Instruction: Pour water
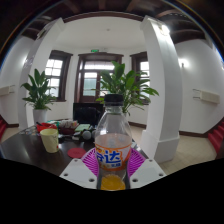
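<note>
A clear plastic bottle (113, 140) with a black cap, a blue and orange label and orange drink at the bottom stands upright between my fingers. My gripper (112, 163) is shut on the bottle, both purple pads (135, 160) pressing on the labelled part. The bottle is held above the dark table (25, 150). A pale yellow cup (49, 140) stands on the table to the left, beyond my fingers.
A tray of small red and dark items (67, 128) sits behind the cup. Potted plants (39, 92) stand at the left and behind the bottle. White pillars, windows and a door lie beyond.
</note>
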Motion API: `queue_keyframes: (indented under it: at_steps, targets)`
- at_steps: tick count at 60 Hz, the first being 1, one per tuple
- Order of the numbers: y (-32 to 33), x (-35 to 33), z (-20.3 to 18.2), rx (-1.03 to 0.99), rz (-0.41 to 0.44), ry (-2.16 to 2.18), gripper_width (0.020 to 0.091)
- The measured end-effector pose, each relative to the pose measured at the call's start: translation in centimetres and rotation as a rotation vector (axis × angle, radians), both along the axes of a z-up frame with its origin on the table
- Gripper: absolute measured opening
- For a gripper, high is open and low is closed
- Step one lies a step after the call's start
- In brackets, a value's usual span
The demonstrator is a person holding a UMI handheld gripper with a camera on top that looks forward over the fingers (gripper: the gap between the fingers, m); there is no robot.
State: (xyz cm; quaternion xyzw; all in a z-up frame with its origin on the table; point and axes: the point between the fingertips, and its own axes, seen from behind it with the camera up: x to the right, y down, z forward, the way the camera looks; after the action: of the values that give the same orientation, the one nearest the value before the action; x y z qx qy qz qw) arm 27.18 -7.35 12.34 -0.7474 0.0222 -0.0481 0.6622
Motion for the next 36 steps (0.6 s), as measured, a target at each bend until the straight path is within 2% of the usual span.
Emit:
queue_keyframes:
  at_steps: [10, 16, 28, 36]
  targets:
    - [0.4, -1.0, 0.0, -0.027, 0.016, -0.063, 0.0318]
    - [1.5, -2.2, 0.7, -0.046, 0.054, -0.188, 0.0317]
    - [7.6, -6.7, 2.7, -0.098, 0.151, -0.687, 0.0319]
    - [11.6, -9.6, 3.6, -0.139, 0.178, -1.026, 0.0323]
